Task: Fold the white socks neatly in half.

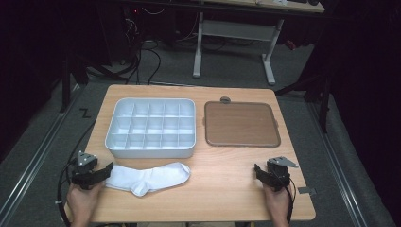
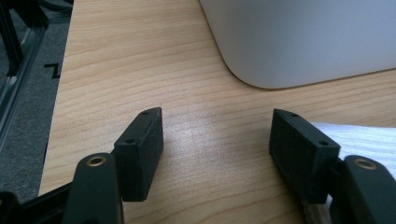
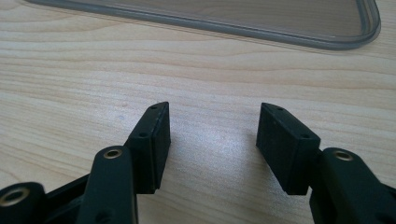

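Wooden table [image 1: 222, 189] seen from above, with a person's two forearms entering at its near edge, each hand holding a two-jaw gripper. Left gripper [image 1: 109, 168] rests at the near left, its jaws pointing right toward a white sock [image 1: 149, 178] that lies flat along the near part of the table, cuff end to the left and toe to the right. In the left gripper view the gripper [image 2: 217, 135] has its jaws spread wide over bare wood with nothing between them; the ribbed edge of the sock [image 2: 364, 142] lies just beside and partly behind the right-hand jaw, though contact cannot be judged. Right gripper [image 1: 257, 169] sits at the near right, well apart from the sock, jaws pointing left and far. In the right gripper view this gripper [image 3: 212, 126] is likewise wide open above bare wood and holds nothing.

Just beyond the sock stands a white divided organiser tray [image 1: 151, 150], its grid of small compartments empty; its rounded near corner [image 2: 280, 70] appears in the left gripper view. To the right of the tray, lying flat, is a brown-tinted lid with a grey rim [image 1: 206, 124], whose near edge [image 3: 289, 39] shows in the right gripper view. Farther off, on the grey floor, stand white legs of another table [image 1: 197, 61].
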A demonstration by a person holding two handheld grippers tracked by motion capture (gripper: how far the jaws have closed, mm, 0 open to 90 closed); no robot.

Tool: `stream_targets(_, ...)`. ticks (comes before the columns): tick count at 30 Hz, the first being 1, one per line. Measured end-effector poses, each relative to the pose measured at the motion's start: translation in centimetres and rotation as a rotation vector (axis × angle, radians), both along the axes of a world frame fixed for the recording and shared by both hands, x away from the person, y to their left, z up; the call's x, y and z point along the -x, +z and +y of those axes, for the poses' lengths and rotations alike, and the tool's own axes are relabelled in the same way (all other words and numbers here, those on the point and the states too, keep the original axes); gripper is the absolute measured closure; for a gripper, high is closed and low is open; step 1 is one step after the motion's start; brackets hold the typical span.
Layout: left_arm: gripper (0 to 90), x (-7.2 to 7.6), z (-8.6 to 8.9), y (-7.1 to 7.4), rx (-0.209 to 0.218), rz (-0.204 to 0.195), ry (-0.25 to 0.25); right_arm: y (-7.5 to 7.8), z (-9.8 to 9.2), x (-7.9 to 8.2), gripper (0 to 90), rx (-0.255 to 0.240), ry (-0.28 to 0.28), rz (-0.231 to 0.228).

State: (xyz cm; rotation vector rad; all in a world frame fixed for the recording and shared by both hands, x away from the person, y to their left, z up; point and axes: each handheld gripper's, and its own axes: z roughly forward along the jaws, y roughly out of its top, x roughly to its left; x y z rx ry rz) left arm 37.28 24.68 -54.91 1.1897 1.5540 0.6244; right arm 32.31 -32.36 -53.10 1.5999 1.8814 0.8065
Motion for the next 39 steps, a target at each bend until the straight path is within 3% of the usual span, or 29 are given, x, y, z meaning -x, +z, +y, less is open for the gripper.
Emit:
stream_targets(16, 34.8, 0.09, -0.05, 0.02, 0.003, 0.003, -0.008, 0.0, 0.0, 0.01, 42.9, -0.001, 0.003, 0.002)
stream_targets(30, 33.7, 0.15, -0.2, -0.02, -0.007, 0.003, -0.015, 0.01, -0.19, -0.02, 47.6, -0.002, 0.003, -0.001)
stream_targets(37, 31.3, 0.23, 0.02, 0.2, 0.025, 0.018, -0.033, 0.01, -0.18, -0.02, 47.6, -0.002, 0.003, -0.001)
stream_targets(39, 31.8, 0.23, 0.45, 0.52, 0.078, 0.034, -0.033, 0.01, -0.17, -0.02, 47.6, -0.001, 0.003, -0.001)
